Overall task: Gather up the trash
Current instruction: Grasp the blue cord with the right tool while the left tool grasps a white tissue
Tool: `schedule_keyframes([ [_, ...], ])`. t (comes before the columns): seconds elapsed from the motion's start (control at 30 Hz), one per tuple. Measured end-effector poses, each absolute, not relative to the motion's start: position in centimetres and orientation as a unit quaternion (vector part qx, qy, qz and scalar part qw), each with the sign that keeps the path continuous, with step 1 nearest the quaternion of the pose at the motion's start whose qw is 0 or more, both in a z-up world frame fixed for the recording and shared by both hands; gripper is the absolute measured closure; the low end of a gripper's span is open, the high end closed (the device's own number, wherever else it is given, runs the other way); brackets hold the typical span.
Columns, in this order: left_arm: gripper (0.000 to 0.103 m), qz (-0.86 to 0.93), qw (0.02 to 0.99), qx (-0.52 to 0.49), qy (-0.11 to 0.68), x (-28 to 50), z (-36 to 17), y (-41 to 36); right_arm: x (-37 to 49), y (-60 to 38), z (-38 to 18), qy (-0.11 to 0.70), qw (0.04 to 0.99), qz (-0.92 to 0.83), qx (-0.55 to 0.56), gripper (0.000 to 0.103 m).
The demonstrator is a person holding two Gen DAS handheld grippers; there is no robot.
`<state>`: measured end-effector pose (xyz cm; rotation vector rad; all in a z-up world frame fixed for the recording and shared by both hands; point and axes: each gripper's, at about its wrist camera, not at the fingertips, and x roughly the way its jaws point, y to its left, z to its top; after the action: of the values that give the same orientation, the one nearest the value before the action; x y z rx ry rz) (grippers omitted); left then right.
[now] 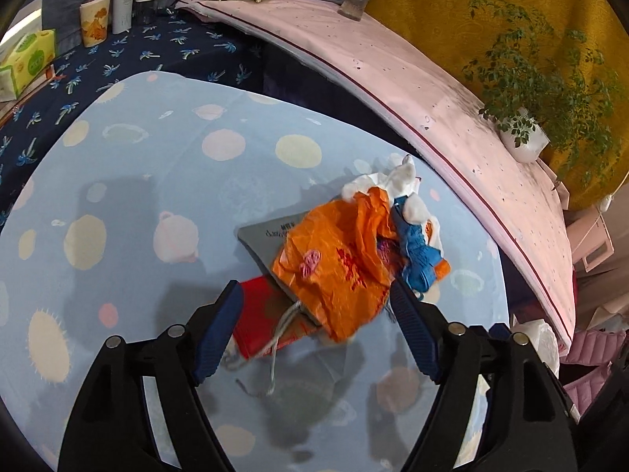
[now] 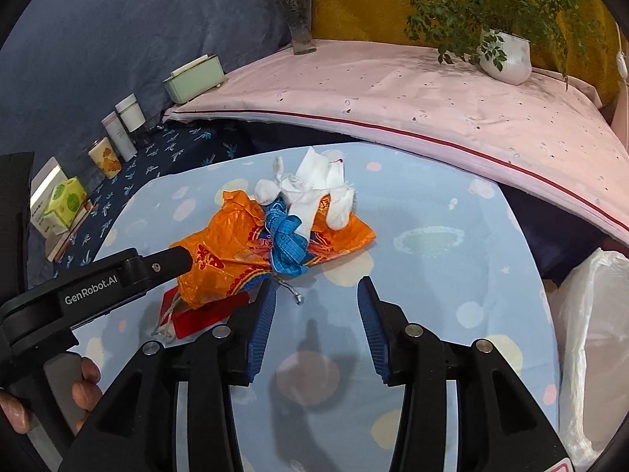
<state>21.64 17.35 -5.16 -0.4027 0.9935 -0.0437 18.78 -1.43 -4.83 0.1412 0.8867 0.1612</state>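
Left gripper wide open, nothing held, jaws flanking orange bag. Right gripper part open, empty. Trash heap mid-tabletop: tissues, blue tape. Advice: lower, pinch bag fold, avoid card beneath.

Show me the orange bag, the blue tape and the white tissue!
Orange bag [image 1: 334,271]: left wrist view, middle of the crinkled plastic.
Blue tape [image 2: 284,238]: right wrist view, middle of the bundle.
White tissue [image 2: 314,183]: right wrist view, its upper fold.

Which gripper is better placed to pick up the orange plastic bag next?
Probably the left. The left gripper is open with the orange plastic bag lying between its fingers. The right gripper is open over bare cloth beside the pile.
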Motion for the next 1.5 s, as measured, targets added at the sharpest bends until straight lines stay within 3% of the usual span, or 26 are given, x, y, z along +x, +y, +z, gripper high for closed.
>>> schedule_keyframes([
  [0.23,0.033,-0.038,0.844,-0.235,0.480,23.6,-6.4,18.4,22.2,-0.2,-6.2,0.438,0.892,0.084,0.081,0.060],
  [0.4,0.052,-0.063,0.843,-0.231,0.481,23.8,-6.6,18.1,23.8,0.6,-7.4,0.448,0.885,0.090,0.085,0.060],
  [0.5,0.059,-0.077,0.841,-0.229,0.484,23.6,-6.8,17.8,24.2,1.1,-8.3,0.458,0.880,0.096,0.079,0.068],
  [0.6,0.059,-0.083,0.840,-0.233,0.482,23.0,-6.9,17.8,24.0,1.2,-8.9,0.466,0.876,0.100,0.073,0.085],
  [0.9,0.091,-0.091,0.847,-0.225,0.473,21.3,-6.0,17.0,21.1,-0.3,-8.3,0.462,0.878,0.097,0.080,0.091],
  [1.5,0.093,-0.136,0.881,-0.184,0.414,14.5,2.2,11.6,13.5,-4.9,-1.0,0.390,0.914,0.081,0.082,0.092],
])
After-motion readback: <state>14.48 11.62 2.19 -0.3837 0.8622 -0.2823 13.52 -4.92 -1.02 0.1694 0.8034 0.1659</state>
